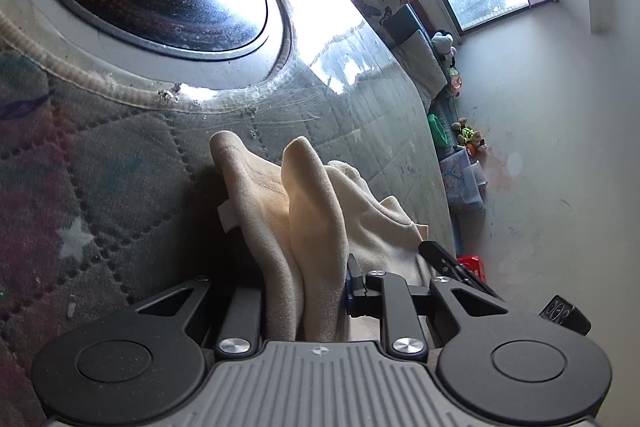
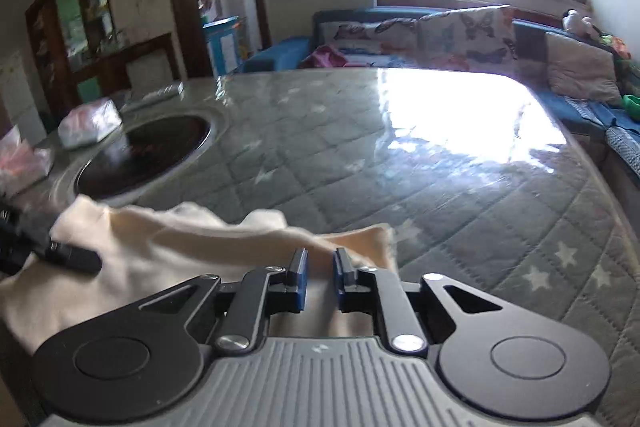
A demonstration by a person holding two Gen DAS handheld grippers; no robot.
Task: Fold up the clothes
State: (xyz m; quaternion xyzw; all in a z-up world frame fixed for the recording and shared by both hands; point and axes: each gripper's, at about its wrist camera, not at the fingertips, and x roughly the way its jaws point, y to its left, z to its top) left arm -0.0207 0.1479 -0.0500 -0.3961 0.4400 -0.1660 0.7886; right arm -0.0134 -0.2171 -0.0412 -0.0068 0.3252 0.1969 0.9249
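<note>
A cream fleece garment (image 1: 316, 203) rises in a thick bunched fold out of my left gripper (image 1: 308, 279), which is shut on it; the cloth hides the left finger, and only the blue-padded right finger (image 1: 354, 287) shows. In the right wrist view the same garment (image 2: 160, 247) lies stretched across the near edge of the table. My right gripper (image 2: 320, 267) is shut on its right-hand edge, with the blue pads close together and cloth between them. The left gripper's black tip (image 2: 68, 255) rests on the garment at the far left.
The table (image 2: 400, 167) has a quilted grey star-print cover under glossy clear plastic. A round black inset plate (image 2: 144, 155) lies left of centre, with plastic bags (image 2: 88, 123) beyond it. A sofa with butterfly cushions (image 2: 460, 31) and toys runs under the window.
</note>
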